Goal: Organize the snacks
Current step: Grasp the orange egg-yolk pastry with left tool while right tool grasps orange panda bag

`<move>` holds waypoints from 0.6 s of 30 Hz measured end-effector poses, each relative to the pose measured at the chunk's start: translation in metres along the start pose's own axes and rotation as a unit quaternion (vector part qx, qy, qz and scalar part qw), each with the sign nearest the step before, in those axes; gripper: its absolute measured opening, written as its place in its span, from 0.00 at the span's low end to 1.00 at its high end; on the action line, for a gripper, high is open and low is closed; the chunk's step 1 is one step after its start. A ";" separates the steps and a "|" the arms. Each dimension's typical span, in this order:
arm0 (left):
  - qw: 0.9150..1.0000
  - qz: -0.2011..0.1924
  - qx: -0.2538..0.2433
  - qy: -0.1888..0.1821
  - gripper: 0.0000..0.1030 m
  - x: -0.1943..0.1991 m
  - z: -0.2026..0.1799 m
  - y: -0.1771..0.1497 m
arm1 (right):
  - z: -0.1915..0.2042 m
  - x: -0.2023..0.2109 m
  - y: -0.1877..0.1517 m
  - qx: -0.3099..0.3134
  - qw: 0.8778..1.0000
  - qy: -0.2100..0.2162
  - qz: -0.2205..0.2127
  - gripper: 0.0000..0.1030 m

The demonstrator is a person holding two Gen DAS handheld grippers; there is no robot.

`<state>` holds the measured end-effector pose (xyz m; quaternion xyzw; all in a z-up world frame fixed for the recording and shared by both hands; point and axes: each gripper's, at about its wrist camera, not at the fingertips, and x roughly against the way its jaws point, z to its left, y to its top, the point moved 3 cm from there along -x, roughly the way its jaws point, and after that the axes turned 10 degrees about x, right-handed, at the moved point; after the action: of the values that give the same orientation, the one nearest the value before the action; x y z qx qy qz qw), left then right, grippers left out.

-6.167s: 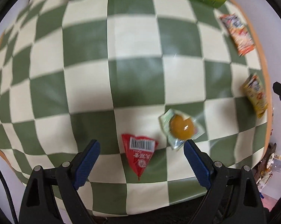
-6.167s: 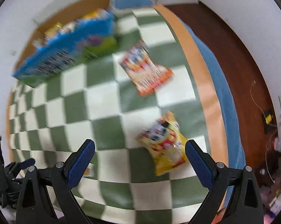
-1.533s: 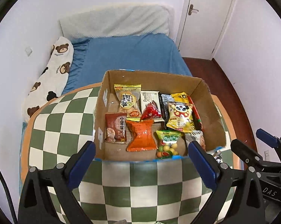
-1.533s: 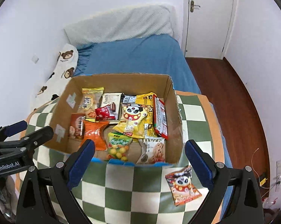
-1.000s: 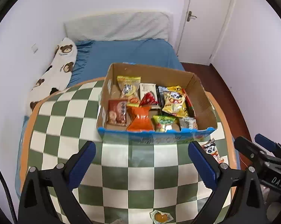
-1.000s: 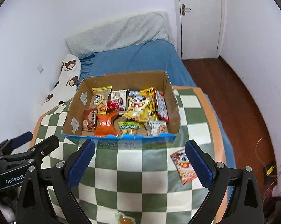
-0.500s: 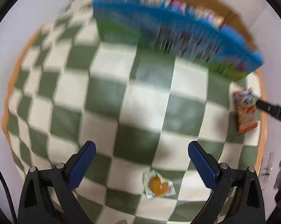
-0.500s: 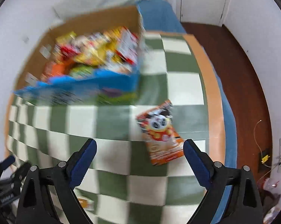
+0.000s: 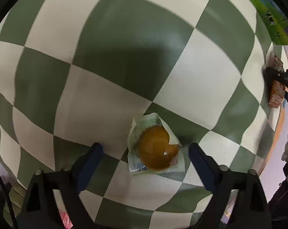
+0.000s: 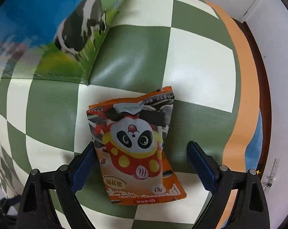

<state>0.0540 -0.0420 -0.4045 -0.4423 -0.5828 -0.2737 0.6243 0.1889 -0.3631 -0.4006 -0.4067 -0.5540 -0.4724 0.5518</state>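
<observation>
Two views look almost straight down onto a table (image 9: 109,87) covered in a glossy cloth of green and cream squares.

In the left wrist view, the left hand-held gripper (image 9: 144,155) has two blue-padded fingers on black arms. One small clear plastic packet holding a round amber-yellow sweet (image 9: 155,148) lies flat on the cloth between them. The right finger's tip is just beside the packet's edge, while the left finger stands clear of it. The jaws are closing, still set wide, and the pads do not press the packet. At the far right edge of this view, part of one orange packet and the dark tip of the other gripper show.

In the right wrist view, the right hand-held gripper (image 10: 141,157) is also spread wide. One orange foil snack bag printed with a cartoon panda (image 10: 136,147) lies flat on the cloth between its two blue pads. The left pad sits right against the bag's edge; whether it touches I cannot tell. The right pad is apart from the bag.

Beyond the bag, at upper left, stands one cardboard box printed with a black-and-white cow on grass under blue sky (image 10: 54,34). An orange border (image 10: 245,87) edges the cloth at right.
</observation>
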 end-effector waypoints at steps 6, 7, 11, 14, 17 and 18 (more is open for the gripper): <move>1.000 -0.013 -0.008 0.011 0.44 0.001 -0.004 0.000 | -0.009 -0.009 0.003 0.003 1.000 0.030 0.006 0.87; 1.000 -0.017 -0.008 0.010 0.42 0.003 -0.005 -0.001 | -0.010 -0.008 0.001 0.007 0.999 0.033 0.002 0.83; 0.999 -0.029 -0.016 0.006 0.41 0.014 -0.008 0.001 | -0.008 0.004 -0.014 0.008 0.999 0.049 -0.017 0.59; 0.998 -0.060 -0.032 0.016 0.41 0.029 -0.012 0.009 | 0.000 0.013 -0.029 0.001 0.996 0.082 -0.024 0.58; 0.995 -0.087 -0.039 0.019 0.41 0.047 -0.015 0.022 | 0.017 0.020 -0.042 0.001 0.993 0.116 -0.025 0.58; 0.994 -0.096 -0.039 0.018 0.41 0.055 -0.015 0.028 | 0.025 0.023 -0.047 -0.001 0.991 0.127 -0.026 0.58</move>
<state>0.0947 -0.0328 -0.3571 -0.4034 -0.5998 -0.3635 0.5878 0.1366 -0.3512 -0.3796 -0.3289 -0.4892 -0.5352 0.6050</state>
